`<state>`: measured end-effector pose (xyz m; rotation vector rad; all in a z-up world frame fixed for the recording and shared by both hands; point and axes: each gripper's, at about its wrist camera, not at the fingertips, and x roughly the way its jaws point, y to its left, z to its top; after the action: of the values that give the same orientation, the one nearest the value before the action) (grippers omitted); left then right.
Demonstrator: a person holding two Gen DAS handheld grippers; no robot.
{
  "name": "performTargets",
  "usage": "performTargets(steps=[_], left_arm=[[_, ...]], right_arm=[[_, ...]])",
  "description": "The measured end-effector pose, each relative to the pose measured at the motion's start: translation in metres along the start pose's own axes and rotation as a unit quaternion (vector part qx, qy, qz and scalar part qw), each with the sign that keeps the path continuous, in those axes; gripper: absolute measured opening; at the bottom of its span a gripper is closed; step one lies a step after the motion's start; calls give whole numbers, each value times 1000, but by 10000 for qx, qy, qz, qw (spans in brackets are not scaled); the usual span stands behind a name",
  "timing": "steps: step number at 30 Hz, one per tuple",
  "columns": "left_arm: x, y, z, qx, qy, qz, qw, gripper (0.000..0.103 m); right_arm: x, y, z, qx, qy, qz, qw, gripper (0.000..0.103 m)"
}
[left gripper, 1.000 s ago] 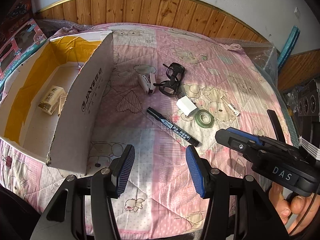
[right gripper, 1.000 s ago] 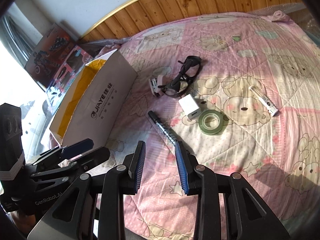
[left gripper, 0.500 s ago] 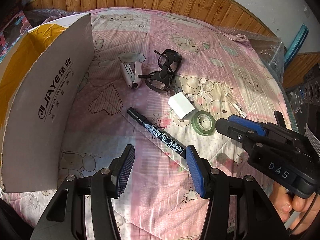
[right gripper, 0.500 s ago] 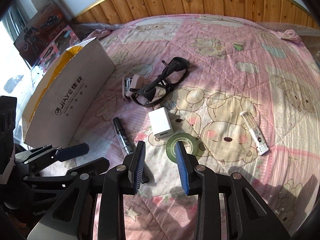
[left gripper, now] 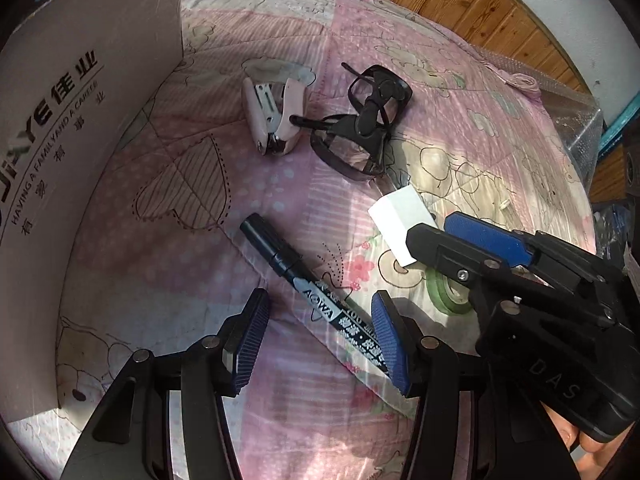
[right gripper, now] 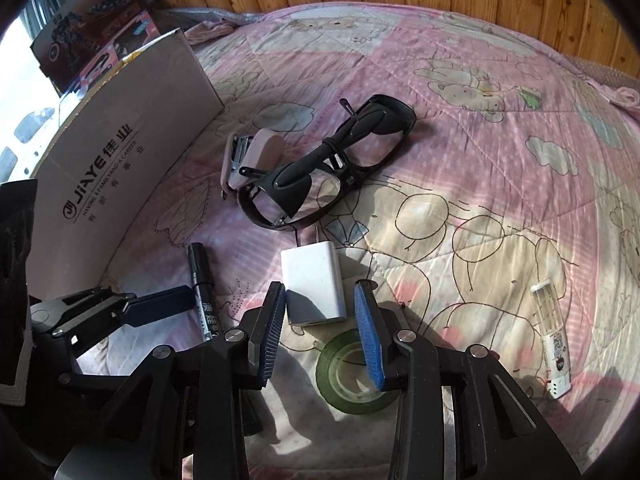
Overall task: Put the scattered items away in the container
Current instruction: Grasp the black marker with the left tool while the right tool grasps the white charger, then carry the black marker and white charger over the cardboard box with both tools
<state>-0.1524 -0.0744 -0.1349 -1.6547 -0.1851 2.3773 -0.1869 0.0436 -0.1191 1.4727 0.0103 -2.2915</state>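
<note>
Two hand-held tools work low over a bed covered with a pink cartoon-bear quilt (right gripper: 500,128).

The left tool (left gripper: 318,334) is spread wide with nothing between its blue pads. A black marker (left gripper: 304,284) lies diagonally on the quilt, its printed barrel passing between the fingertips and running under the right-hand pad (left gripper: 386,336); whether that pad touches it cannot be told. The capped end points toward the cardboard box (left gripper: 80,120), which stands along the bed's left edge.

The right tool (right gripper: 320,334) is also open, at moderate width and empty. A white charger block (right gripper: 314,280) lies flat just ahead of its fingertips, its near end reaching between them. A roll of green tape (right gripper: 354,378) lies on the quilt beneath the right-hand finger, just behind the charger.

Farther toward the bed's far edge, black glasses (right gripper: 332,160) lie folded, with a pink stapler (right gripper: 250,154) touching their left end. A small white tube (right gripper: 552,342) lies alone near the bed's right edge, well apart from the rest.
</note>
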Motion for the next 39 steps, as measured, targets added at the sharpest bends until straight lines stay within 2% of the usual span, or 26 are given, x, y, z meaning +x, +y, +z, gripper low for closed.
performTargets(steps=[3, 4, 6, 7, 11, 13, 15, 17, 19, 21, 27, 39], left_arm=[[2, -7, -1, 340, -111, 197, 9992, 54], [1, -6, -2, 466, -138, 274, 9984, 44], [-3, 4, -5, 499, -146, 246, 9983, 34], [-6, 12, -6, 398, -131, 170, 9990, 33], [-16, 37, -11, -84, -163, -37, 9998, 34], [-14, 37, -12, -154, -171, -72, 9997, 44], [-12, 27, -15, -20, -267, 22, 9996, 54], [-9, 13, -20, 346, -394, 308, 9981, 54], [-8, 7, -24, 619, -570, 503, 9952, 28], [-12, 12, -24, 579, -550, 348, 9962, 14], [-31, 15, -25, 524, -563, 201, 9968, 14], [-64, 8, -30, 573, -638, 449, 9953, 14]], right_arm=[[7, -2, -1, 9, 191, -30, 9998, 36], [6, -2, -1, -1, 230, -82, 9997, 35], [1, -3, -1, 4, 263, -204, 9994, 35], [-1, -3, 0, -11, 231, -189, 9996, 35], [-1, -1, 0, -37, 98, -136, 9999, 35], [3, -1, -1, -46, 83, -156, 9998, 35], [7, -4, -3, 18, 137, -151, 9998, 33], [6, -5, -3, 57, 122, -175, 9998, 32], [4, -5, -2, 94, 129, -189, 9997, 32], [1, -5, -3, 156, 121, -156, 9997, 31], [-13, -5, -1, 286, -25, -77, 9996, 31], [-29, 3, -4, 247, -194, -44, 9995, 31]])
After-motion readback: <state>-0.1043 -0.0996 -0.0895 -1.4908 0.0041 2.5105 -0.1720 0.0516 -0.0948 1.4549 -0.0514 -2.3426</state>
